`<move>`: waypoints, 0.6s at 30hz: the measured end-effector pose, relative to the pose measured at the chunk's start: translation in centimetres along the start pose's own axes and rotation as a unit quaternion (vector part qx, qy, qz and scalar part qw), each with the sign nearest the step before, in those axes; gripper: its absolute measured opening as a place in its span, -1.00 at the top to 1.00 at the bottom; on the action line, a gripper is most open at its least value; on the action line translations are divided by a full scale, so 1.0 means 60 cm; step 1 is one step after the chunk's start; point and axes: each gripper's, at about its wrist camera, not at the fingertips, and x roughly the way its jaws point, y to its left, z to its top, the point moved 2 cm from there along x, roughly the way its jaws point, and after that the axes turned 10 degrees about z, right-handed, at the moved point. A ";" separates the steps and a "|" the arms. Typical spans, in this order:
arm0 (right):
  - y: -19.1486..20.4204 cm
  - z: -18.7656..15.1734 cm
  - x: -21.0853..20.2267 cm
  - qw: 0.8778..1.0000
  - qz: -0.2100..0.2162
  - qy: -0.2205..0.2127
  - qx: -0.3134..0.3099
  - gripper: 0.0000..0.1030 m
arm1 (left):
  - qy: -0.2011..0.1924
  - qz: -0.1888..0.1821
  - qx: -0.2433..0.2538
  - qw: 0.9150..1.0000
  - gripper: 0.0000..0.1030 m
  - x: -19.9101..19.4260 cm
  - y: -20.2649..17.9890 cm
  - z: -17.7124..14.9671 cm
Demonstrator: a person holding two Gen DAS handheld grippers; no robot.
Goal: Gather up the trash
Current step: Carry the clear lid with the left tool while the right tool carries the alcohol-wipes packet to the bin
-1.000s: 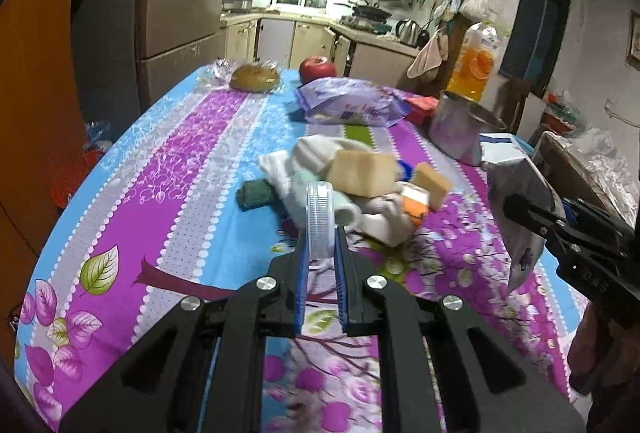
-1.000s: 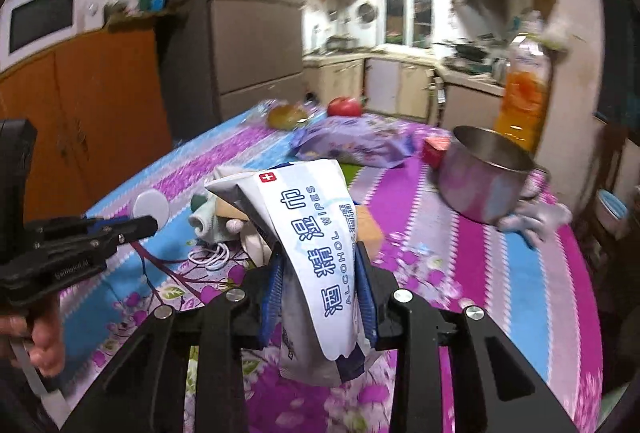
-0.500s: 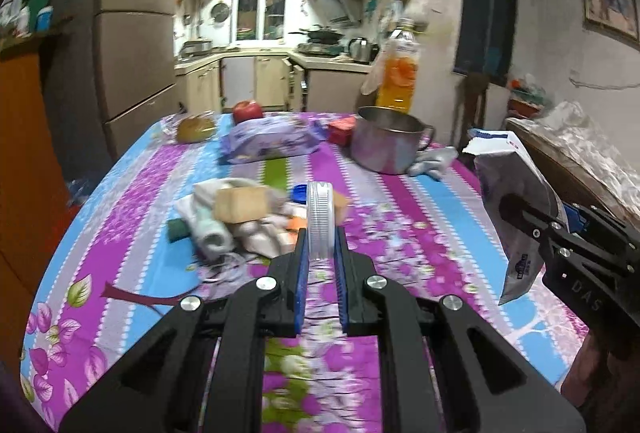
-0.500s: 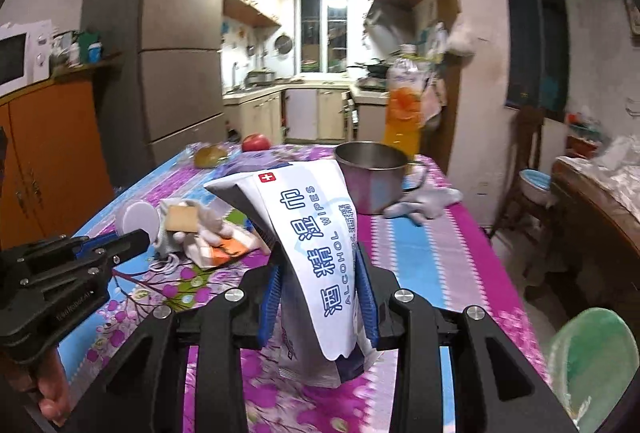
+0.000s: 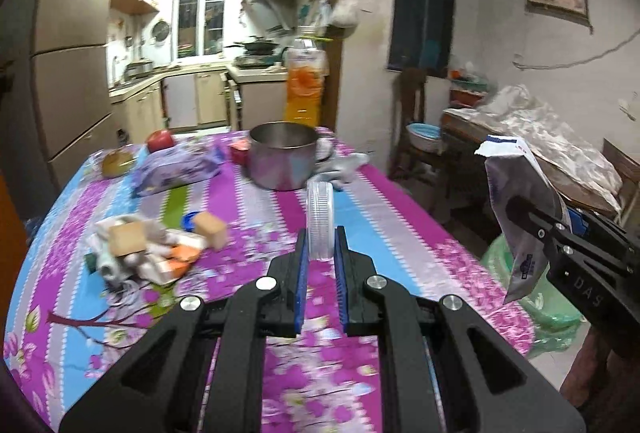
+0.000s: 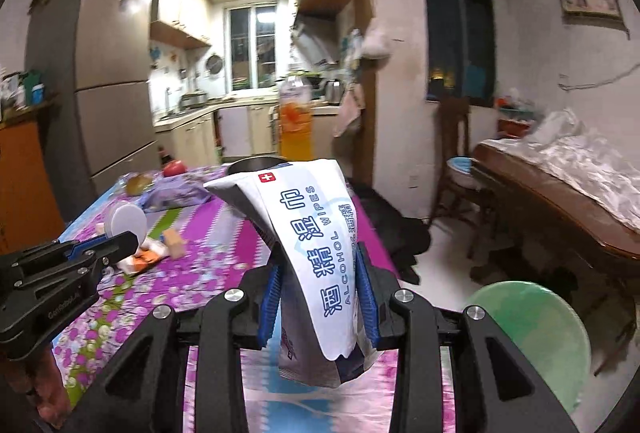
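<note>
Carrying 2 pieces of trash above the surface (image 5: 400, 217), left gripper (image 5: 320, 257) clenched on a clear round lid (image 5: 319, 221), right gripper (image 6: 320, 297) clamping an alcohol wipes packet (image 6: 316, 233), green bin (image 6: 532, 333) near, scrap pile (image 5: 140, 253) left.

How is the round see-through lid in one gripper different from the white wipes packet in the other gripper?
The clear round plastic lid is stiff and stands on edge in the left gripper; the white alcohol wipes packet is soft and droops over the right gripper. The lid is plain and ribbed; the packet has blue writing and a red cross mark. The lid is thin; the packet is bulkier. Both are held pinched between blue pads.
</note>
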 end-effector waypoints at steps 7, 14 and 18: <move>-0.105 0.001 -0.059 0.999 -0.049 -0.007 0.021 0.32 | -0.005 -0.037 0.021 0.999 0.79 0.005 -0.095 0.016; -0.224 -0.008 -0.112 0.993 -0.107 0.002 0.047 0.31 | -0.004 -0.096 0.053 0.994 0.79 0.014 -0.222 0.027; -0.289 -0.024 -0.133 0.989 -0.132 0.016 0.068 0.31 | 0.003 -0.126 0.073 0.989 0.79 0.025 -0.285 0.026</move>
